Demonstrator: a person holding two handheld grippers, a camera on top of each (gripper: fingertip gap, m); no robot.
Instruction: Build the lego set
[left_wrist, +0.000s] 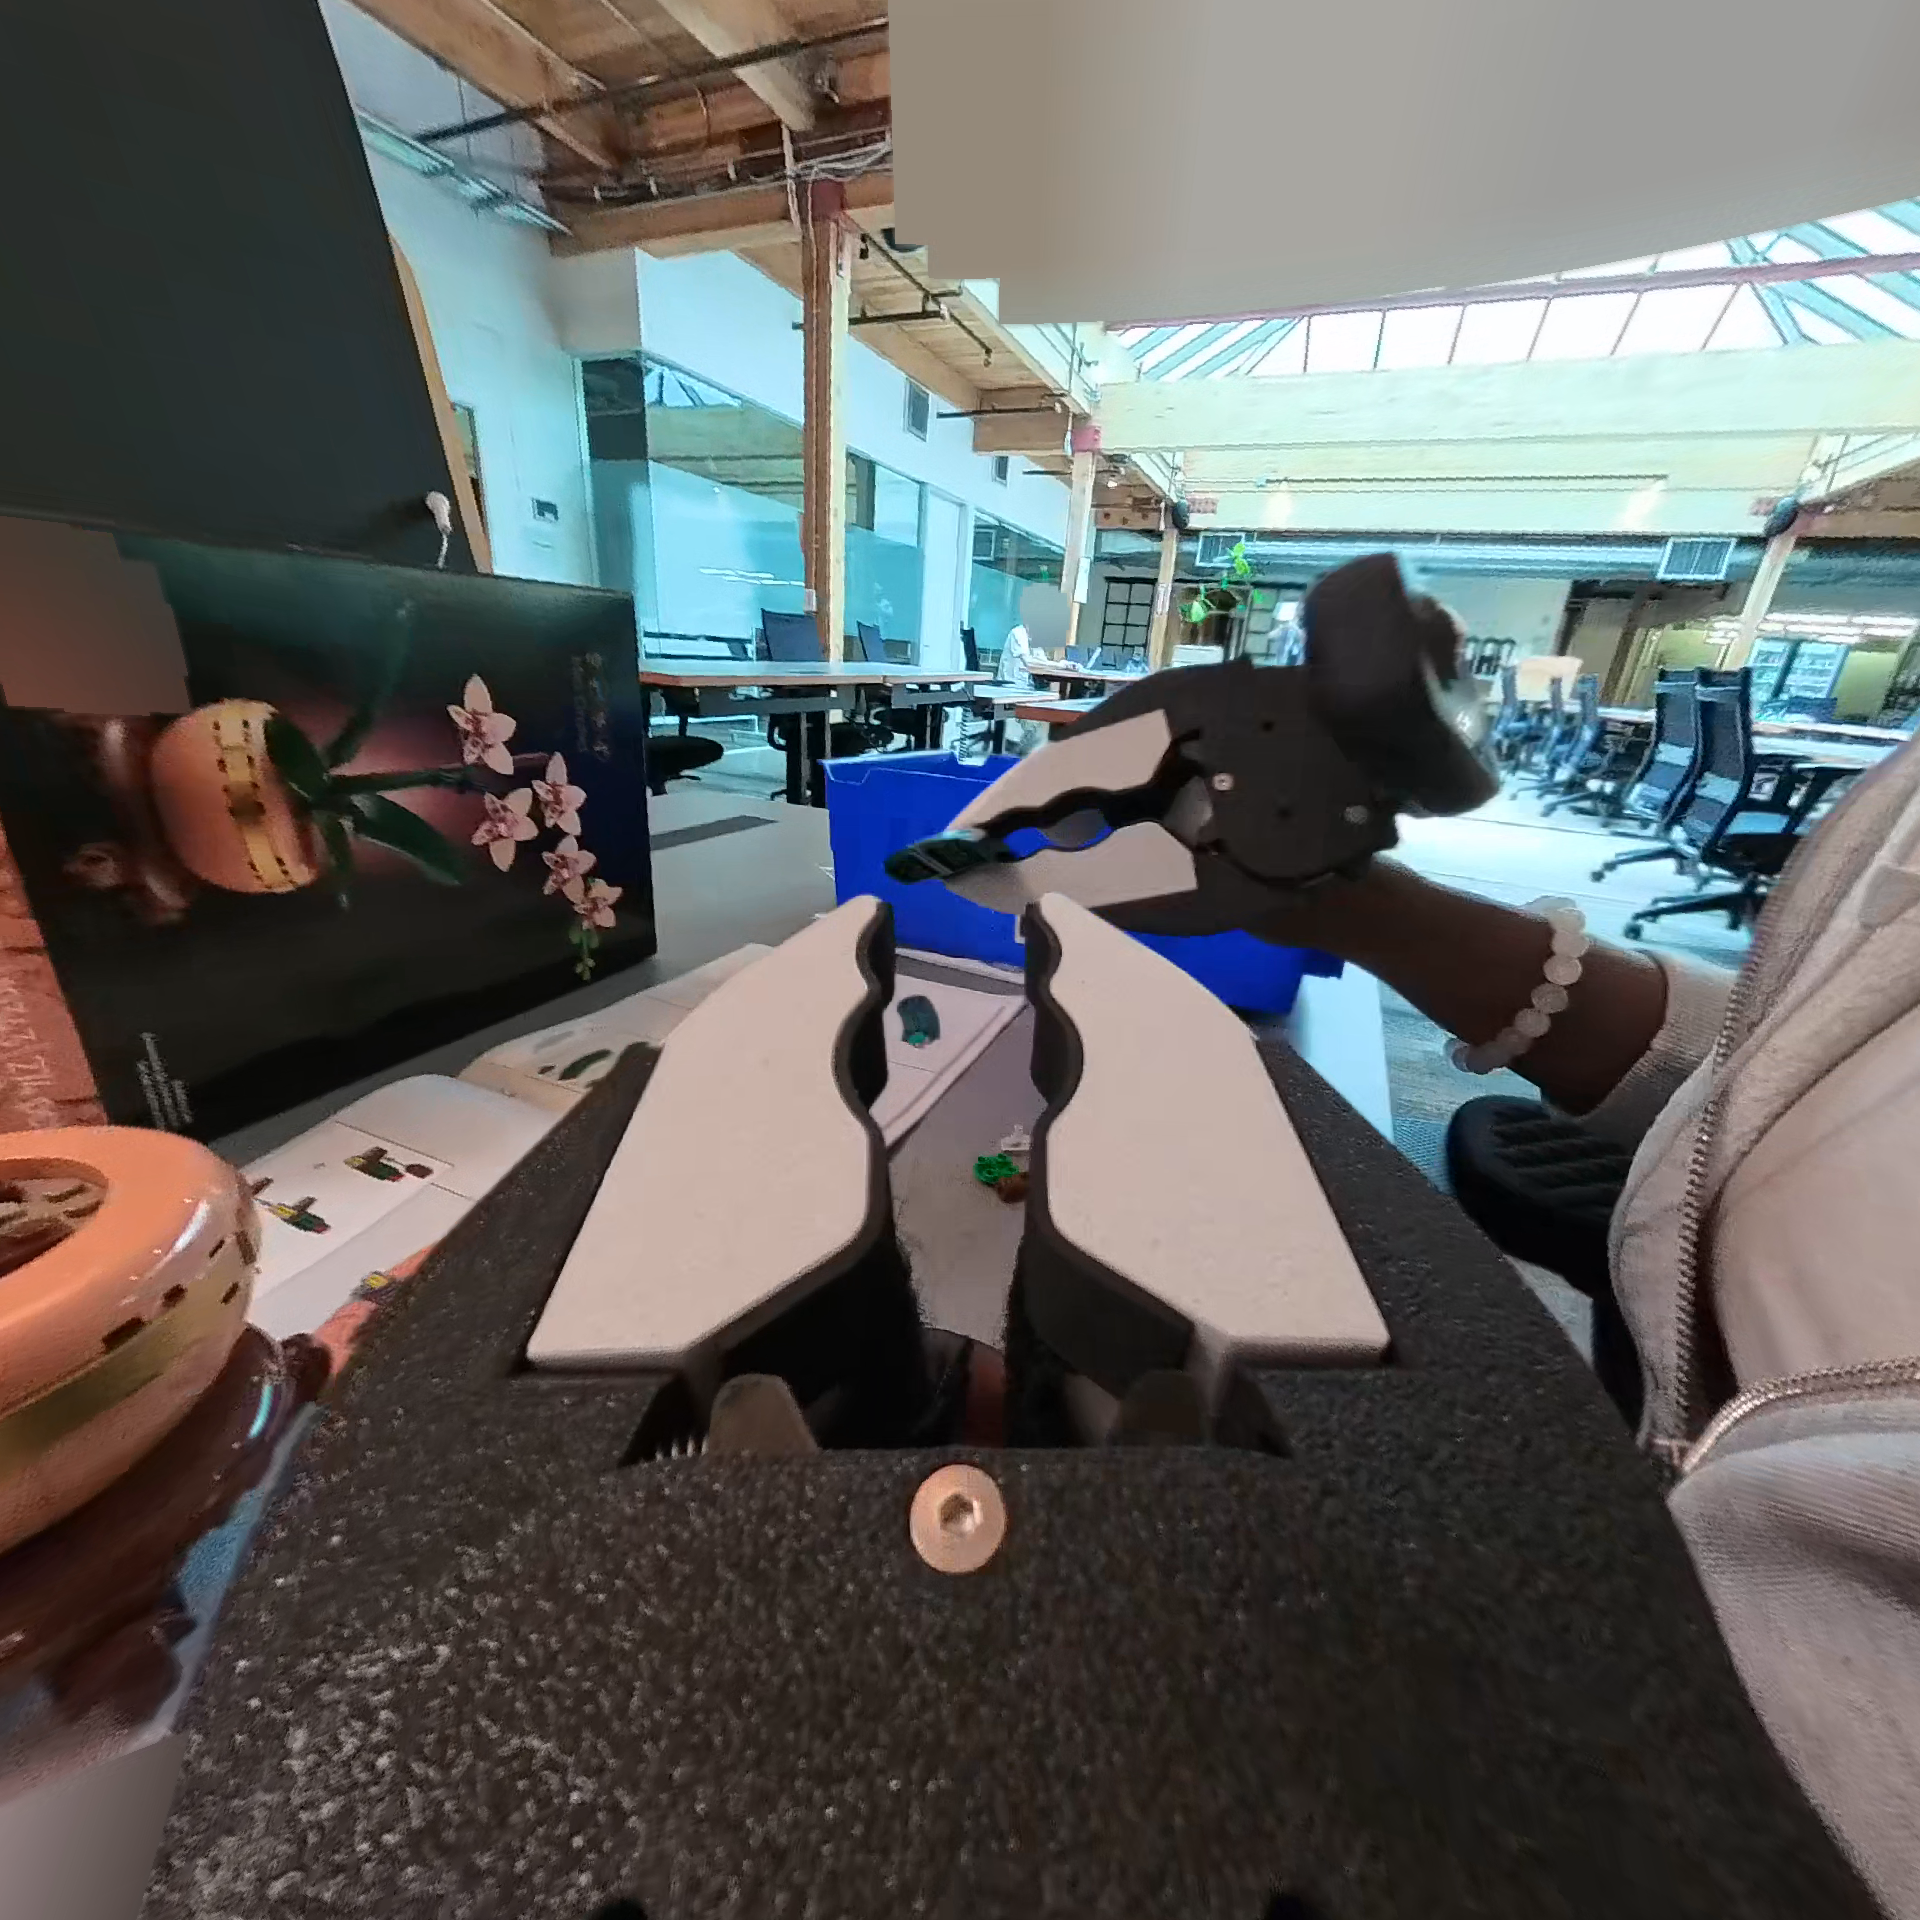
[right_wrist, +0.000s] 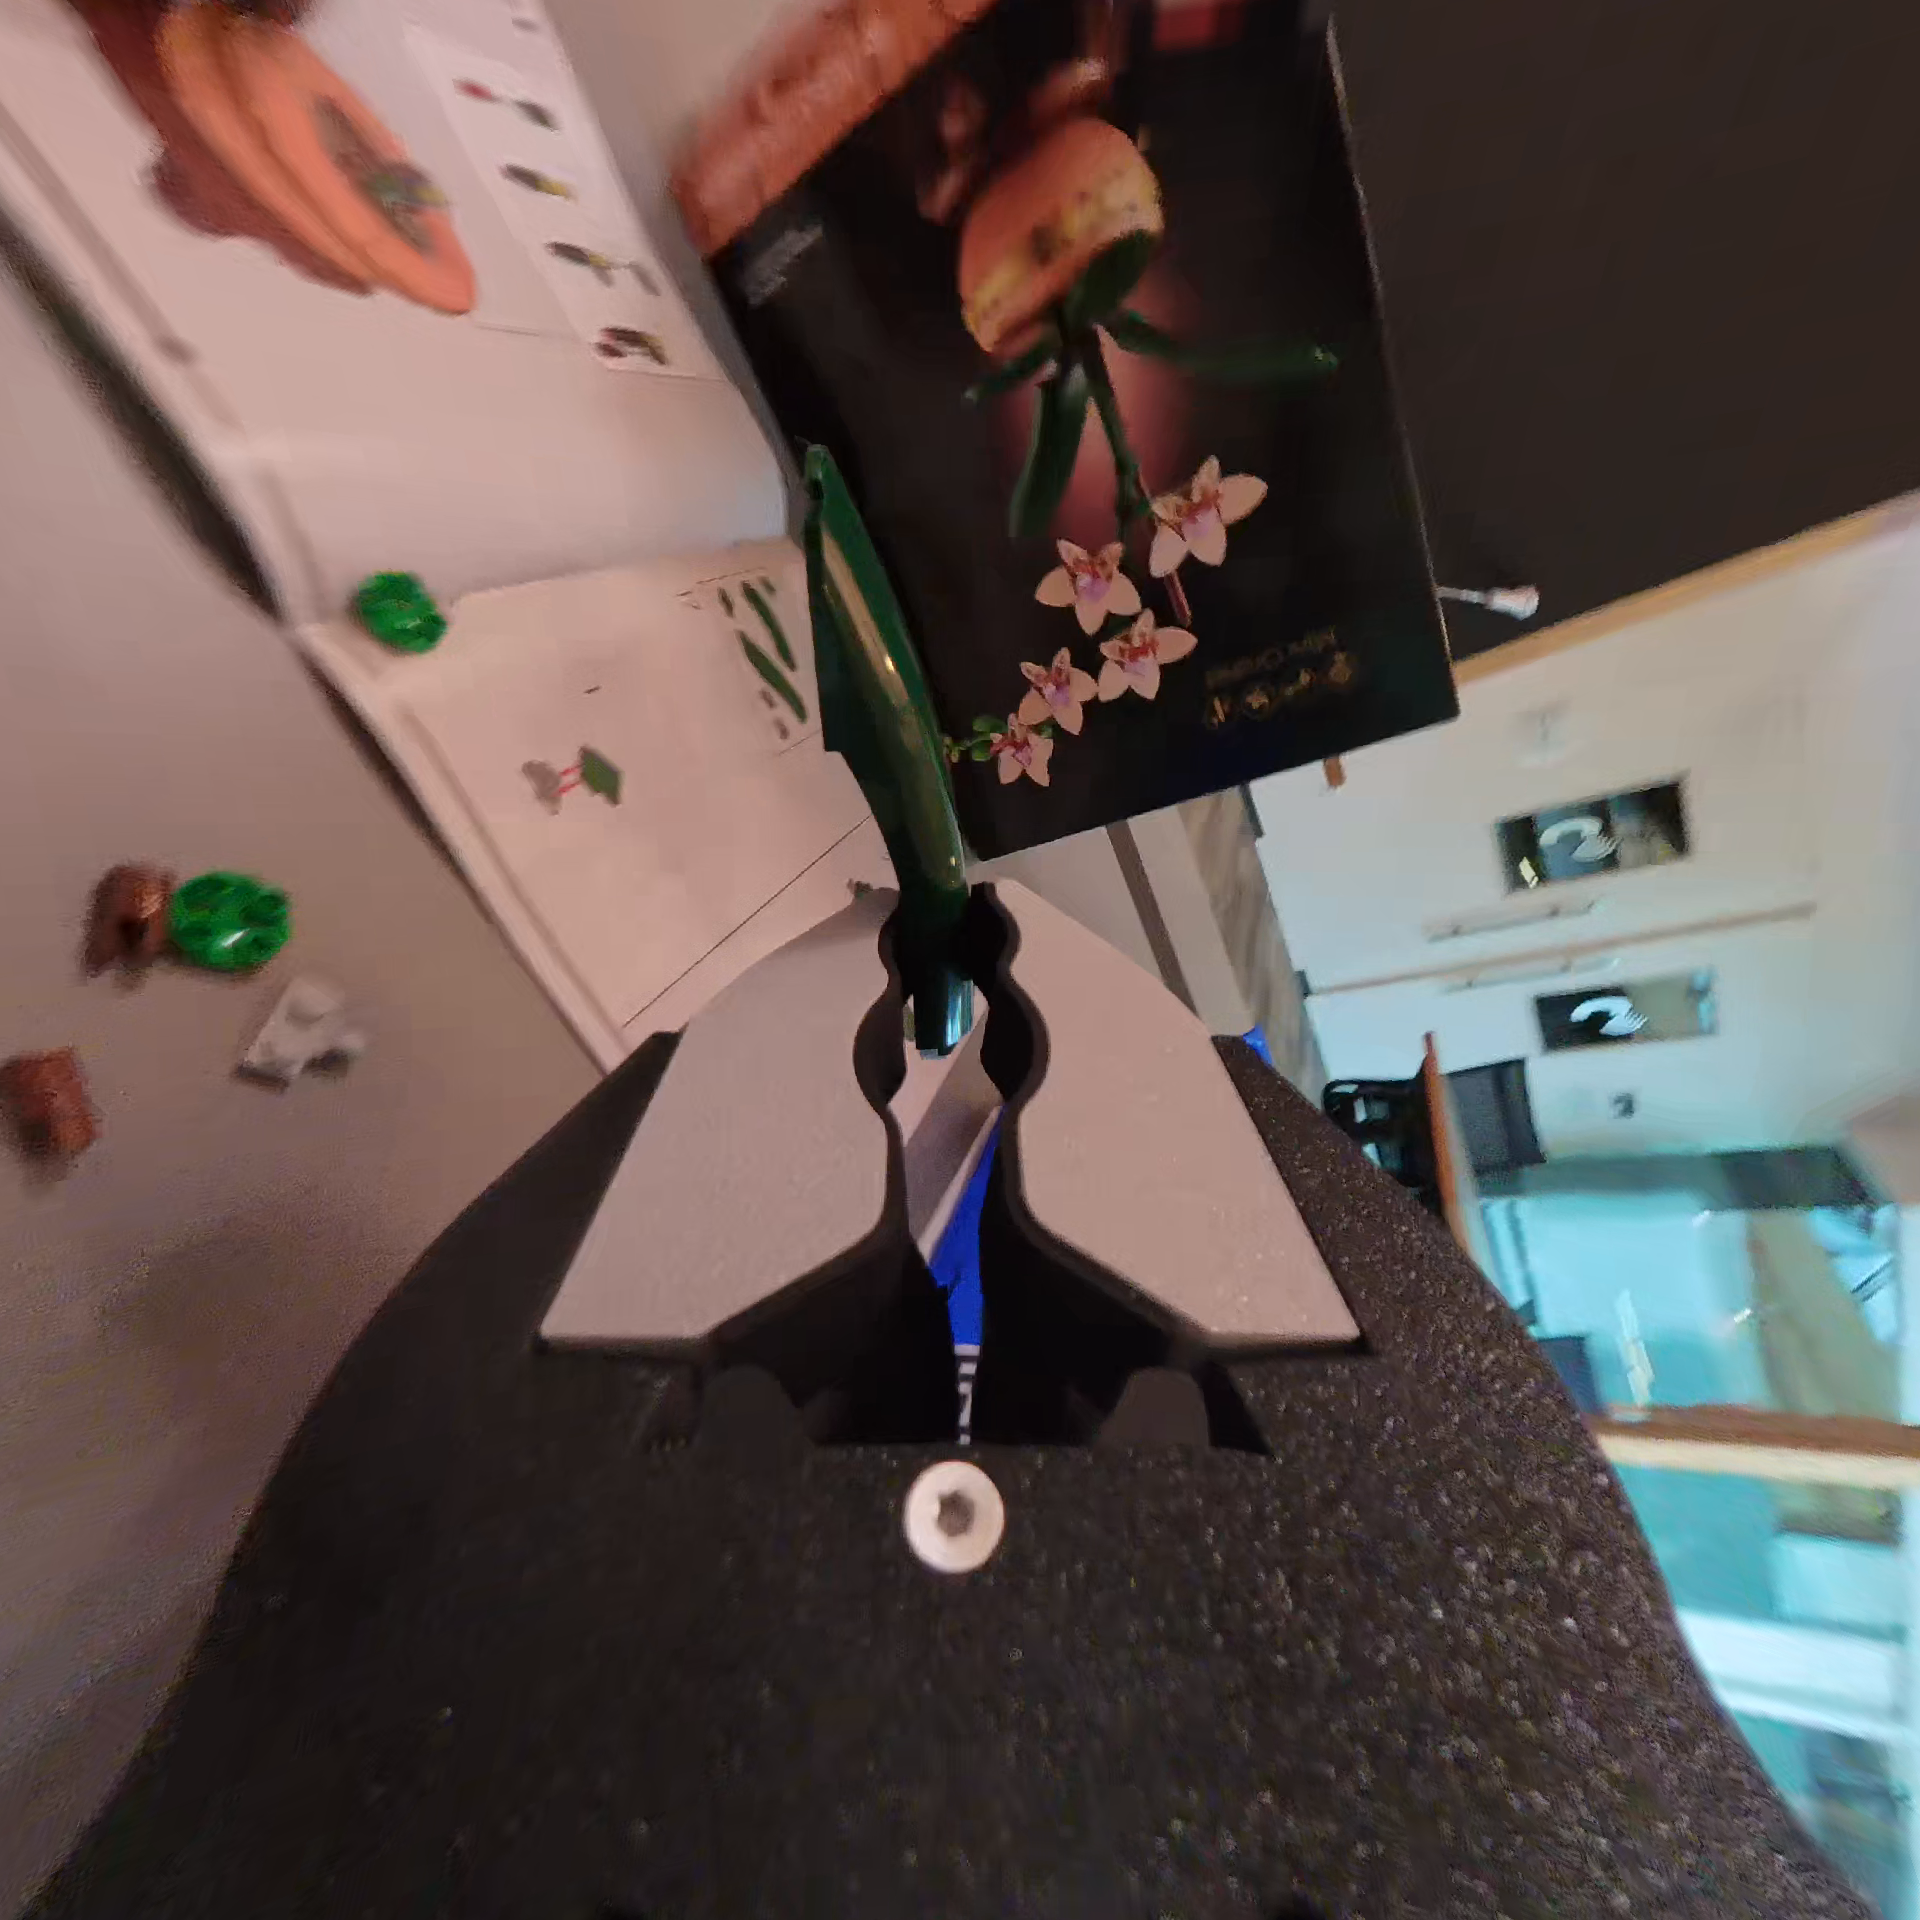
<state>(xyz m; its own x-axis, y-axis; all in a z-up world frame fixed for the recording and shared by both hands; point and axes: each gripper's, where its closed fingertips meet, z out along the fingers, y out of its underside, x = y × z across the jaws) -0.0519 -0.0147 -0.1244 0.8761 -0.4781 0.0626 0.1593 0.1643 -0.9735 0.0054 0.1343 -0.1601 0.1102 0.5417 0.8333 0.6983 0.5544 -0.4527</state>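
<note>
A long dark green leaf piece (right_wrist: 883, 717) is pinched by its thin end between the tips of the right gripper (right_wrist: 948, 935). The leaf is held up in the air, in front of the set's box (right_wrist: 1195, 582). The box is dark, with a picture of a pot and pink flowers on it. In the left wrist view, the same leaf (left_wrist: 940, 858) is seen sticking out of the right gripper (left_wrist: 971, 847), above a blue bin (left_wrist: 1039, 935).

The left gripper (left_wrist: 958, 920) is spread apart, and nothing is held in it. It is seen just below the right gripper.

The open instruction book (right_wrist: 644, 748) is laid flat on the table (right_wrist: 208, 1299), beside the box. An orange pot (left_wrist: 104, 1340) is stood on the book, near the box. Left of the book, two bright green round pieces (right_wrist: 229, 923) (right_wrist: 400, 613), two brown pieces (right_wrist: 130, 914) (right_wrist: 47, 1103) and a white piece (right_wrist: 301, 1031) are scattered on the table. One green piece is touching a brown piece.
</note>
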